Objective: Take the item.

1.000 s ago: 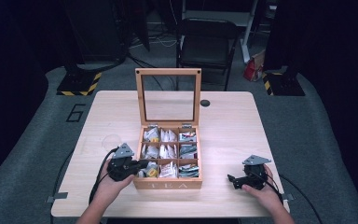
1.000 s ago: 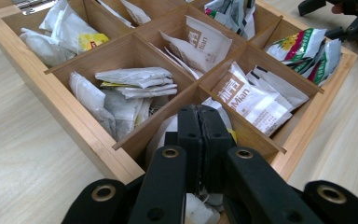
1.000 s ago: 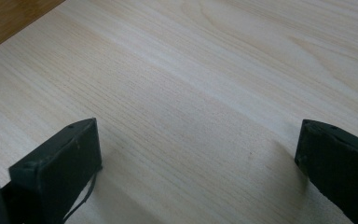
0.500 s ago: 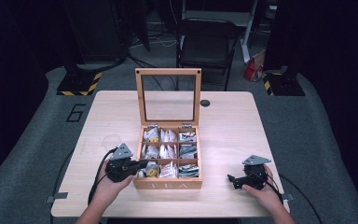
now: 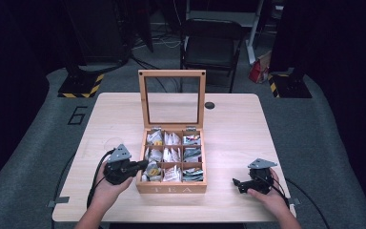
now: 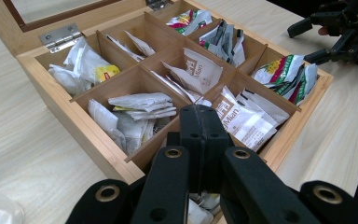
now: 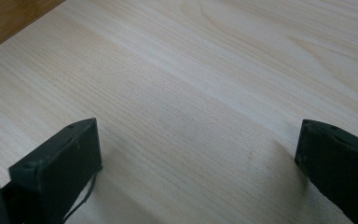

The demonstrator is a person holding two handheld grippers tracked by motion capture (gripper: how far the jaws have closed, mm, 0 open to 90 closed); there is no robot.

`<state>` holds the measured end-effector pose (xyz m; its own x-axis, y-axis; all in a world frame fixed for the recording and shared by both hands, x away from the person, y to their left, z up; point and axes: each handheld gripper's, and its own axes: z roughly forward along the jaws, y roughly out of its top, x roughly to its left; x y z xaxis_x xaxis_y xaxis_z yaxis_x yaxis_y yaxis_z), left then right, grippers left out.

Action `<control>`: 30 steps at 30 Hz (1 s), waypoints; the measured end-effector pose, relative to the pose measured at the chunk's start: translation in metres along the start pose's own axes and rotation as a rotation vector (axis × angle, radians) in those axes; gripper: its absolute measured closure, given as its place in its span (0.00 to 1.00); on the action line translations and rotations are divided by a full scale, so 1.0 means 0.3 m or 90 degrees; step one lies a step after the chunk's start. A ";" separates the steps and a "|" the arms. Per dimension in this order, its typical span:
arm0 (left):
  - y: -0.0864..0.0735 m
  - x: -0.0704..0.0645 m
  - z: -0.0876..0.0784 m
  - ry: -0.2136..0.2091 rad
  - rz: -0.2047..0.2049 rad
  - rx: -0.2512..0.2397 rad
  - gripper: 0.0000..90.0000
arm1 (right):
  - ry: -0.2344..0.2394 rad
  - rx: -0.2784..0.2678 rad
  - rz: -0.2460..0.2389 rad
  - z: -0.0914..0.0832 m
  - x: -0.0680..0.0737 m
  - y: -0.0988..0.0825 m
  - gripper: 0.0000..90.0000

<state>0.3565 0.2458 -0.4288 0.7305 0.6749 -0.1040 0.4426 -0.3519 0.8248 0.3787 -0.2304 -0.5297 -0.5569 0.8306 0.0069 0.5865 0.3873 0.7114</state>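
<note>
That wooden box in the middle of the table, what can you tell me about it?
The wooden box is pale wood, square, with TEA lettered on its front wall. Its lid, a wooden frame around a clear pane, stands upright on metal hinges at the back. Thin wooden dividers split it into nine compartments, each holding paper tea bag packets, mostly white, some green or yellow. It sits flat on the table. The left tool, jaws shut, reaches over its front-left corner compartment.

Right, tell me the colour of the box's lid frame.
Light wood lid frame with a clear pane; high view.
</note>
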 end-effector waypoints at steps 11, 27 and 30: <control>0.007 0.006 -0.011 0.004 0.002 -0.005 1.00 | 0.006 0.001 0.000 -0.001 0.000 0.000 0.00; 0.021 0.009 -0.028 0.010 -0.001 -0.010 1.00 | 0.002 0.000 0.001 0.000 0.000 0.000 0.00; 0.031 0.013 -0.036 0.012 0.003 -0.011 1.00 | 0.002 0.000 0.000 0.000 0.000 0.000 0.00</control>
<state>0.3577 0.2522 -0.4156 0.7225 0.6854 -0.0905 0.4307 -0.3438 0.8344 0.3786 -0.2304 -0.5296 -0.5587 0.8293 0.0100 0.5869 0.3868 0.7113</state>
